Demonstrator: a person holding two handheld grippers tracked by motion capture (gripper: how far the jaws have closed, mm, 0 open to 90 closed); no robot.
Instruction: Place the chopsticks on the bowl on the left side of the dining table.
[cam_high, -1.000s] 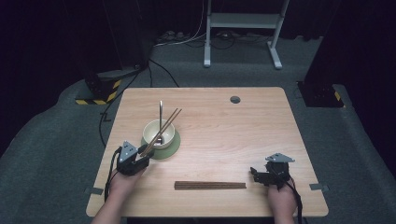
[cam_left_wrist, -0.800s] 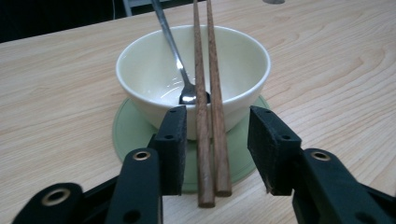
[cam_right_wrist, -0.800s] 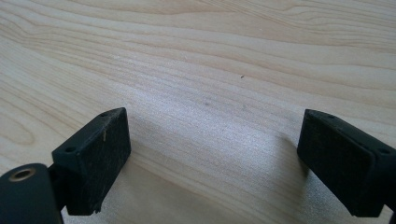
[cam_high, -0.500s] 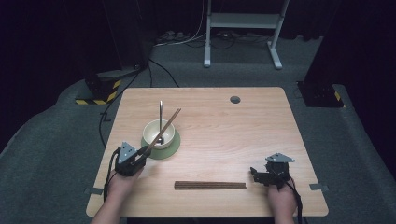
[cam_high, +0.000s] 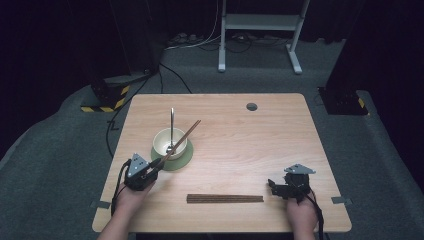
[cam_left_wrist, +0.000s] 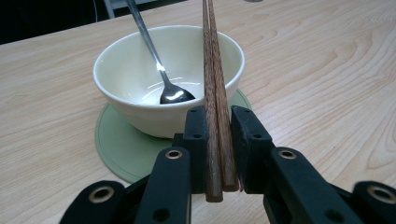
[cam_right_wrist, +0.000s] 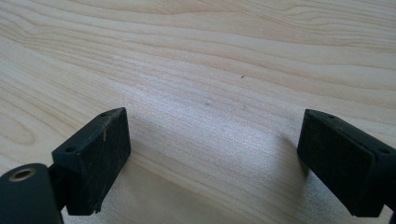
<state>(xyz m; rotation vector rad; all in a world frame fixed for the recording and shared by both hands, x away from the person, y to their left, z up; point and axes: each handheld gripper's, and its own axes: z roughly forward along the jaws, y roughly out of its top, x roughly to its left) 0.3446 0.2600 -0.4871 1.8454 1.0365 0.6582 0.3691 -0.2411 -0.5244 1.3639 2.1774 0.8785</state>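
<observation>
A cream bowl (cam_high: 170, 141) (cam_left_wrist: 140, 107) stands on a round green coaster (cam_high: 182, 161) (cam_left_wrist: 116, 149) at the table's left. A metal spoon (cam_high: 171, 120) (cam_left_wrist: 173, 95) leans inside it. A pair of brown chopsticks (cam_high: 182, 137) (cam_left_wrist: 215, 93) slants over the bowl's rim. My left gripper (cam_high: 156, 165) (cam_left_wrist: 218, 140) is shut on their near end, its jaws having just been closing on them. A second pair of chopsticks (cam_high: 225, 198) lies flat near the front edge. To its right, my right gripper (cam_high: 272, 186) (cam_right_wrist: 212, 163) stands open over bare wood.
The wooden table (cam_high: 280, 145) has a small round cable hole (cam_high: 251, 106) at the back right. Dark floor, cables and a white stand (cam_high: 260, 30) lie beyond the table's far edge.
</observation>
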